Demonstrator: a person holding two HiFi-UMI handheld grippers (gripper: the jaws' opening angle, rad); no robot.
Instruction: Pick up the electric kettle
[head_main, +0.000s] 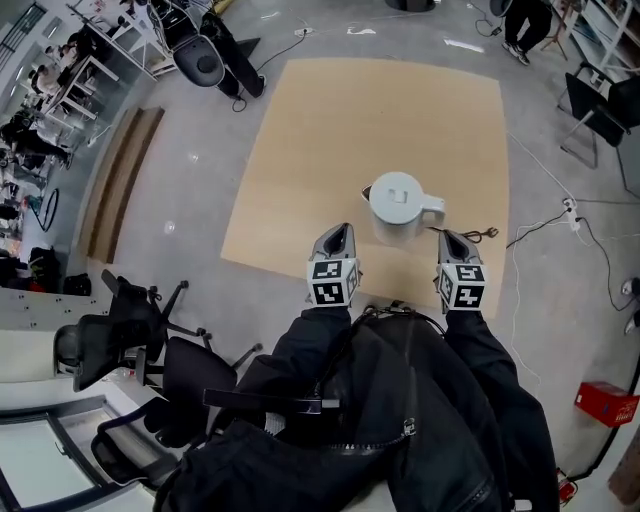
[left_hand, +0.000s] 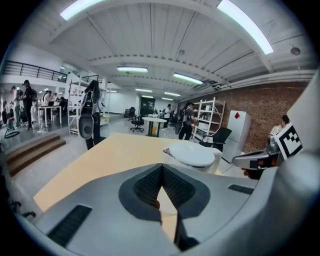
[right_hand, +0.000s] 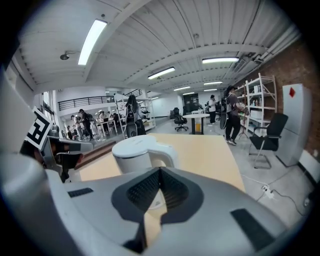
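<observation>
The white electric kettle (head_main: 400, 205) stands upright with its lid down near the front edge of a light wooden board (head_main: 320, 130); its handle points right. My left gripper (head_main: 342, 232) hovers just left of and nearer than the kettle, its jaws shut with nothing between them. My right gripper (head_main: 448, 237) is just right of the handle, also shut and empty. Neither touches the kettle. In the left gripper view, the kettle (left_hand: 192, 155) sits ahead to the right of the closed gripper (left_hand: 161, 168). The right gripper view has the kettle (right_hand: 137, 150) ahead to the left of the gripper (right_hand: 160, 170).
A dark cord (head_main: 482, 235) runs off the board's right edge towards a power strip (head_main: 570, 208). Black office chairs (head_main: 130, 340) crowd the lower left. A red box (head_main: 605, 402) lies on the floor at the right, another chair (head_main: 600, 110) further back.
</observation>
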